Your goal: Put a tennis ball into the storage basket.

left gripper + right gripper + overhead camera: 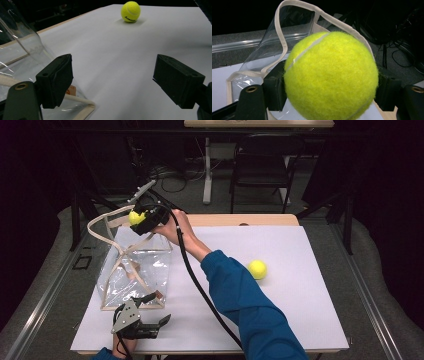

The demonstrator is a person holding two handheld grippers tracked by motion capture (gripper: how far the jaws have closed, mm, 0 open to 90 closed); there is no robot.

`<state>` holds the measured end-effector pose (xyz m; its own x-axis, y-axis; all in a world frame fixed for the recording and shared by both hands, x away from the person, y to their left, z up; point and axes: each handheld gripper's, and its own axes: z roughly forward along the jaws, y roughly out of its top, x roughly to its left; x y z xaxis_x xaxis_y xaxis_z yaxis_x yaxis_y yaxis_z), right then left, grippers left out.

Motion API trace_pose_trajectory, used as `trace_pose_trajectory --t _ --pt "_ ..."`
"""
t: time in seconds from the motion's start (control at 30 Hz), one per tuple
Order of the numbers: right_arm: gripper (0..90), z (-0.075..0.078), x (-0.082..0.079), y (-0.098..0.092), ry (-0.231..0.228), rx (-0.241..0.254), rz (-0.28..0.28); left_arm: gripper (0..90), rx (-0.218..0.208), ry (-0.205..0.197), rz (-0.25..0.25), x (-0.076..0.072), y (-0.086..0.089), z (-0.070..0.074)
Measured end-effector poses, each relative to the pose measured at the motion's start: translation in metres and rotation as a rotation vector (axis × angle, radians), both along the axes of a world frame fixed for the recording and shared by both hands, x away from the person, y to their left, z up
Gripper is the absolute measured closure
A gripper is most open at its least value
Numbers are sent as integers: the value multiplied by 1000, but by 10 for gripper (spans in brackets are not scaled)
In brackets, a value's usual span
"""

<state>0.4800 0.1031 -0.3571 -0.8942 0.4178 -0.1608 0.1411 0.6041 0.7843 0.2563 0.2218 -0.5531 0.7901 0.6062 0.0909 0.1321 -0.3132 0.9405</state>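
A clear plastic bag [135, 275] with cream trim and handles lies at the table's left. Over its far top edge my right gripper [139, 218] is shut on a yellow tennis ball [135, 216]. In the right gripper view this ball [330, 76] is pressed between both pads, with the bag's handle [283, 40] just behind it. A second tennis ball [257, 269] rests on the white sheet right of centre; the left gripper view shows it [130, 11] far ahead. My left gripper [161, 324] stands open near the front edge, beside the bag's corner [82, 105].
A white sheet [300, 310] covers the wooden table [240, 220]. The black cable [200, 290] from my right gripper trails across the sheet under a blue sleeve [250, 310]. Behind the table stand a dark chair [262, 165] and a white table leg [207, 170].
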Motion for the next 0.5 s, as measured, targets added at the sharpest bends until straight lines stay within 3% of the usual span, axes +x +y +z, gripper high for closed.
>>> trace_pose_trajectory --t 0.5 --pt "257 -6 1 7 36 -46 1 160 -2 -3 2 0 0 0"
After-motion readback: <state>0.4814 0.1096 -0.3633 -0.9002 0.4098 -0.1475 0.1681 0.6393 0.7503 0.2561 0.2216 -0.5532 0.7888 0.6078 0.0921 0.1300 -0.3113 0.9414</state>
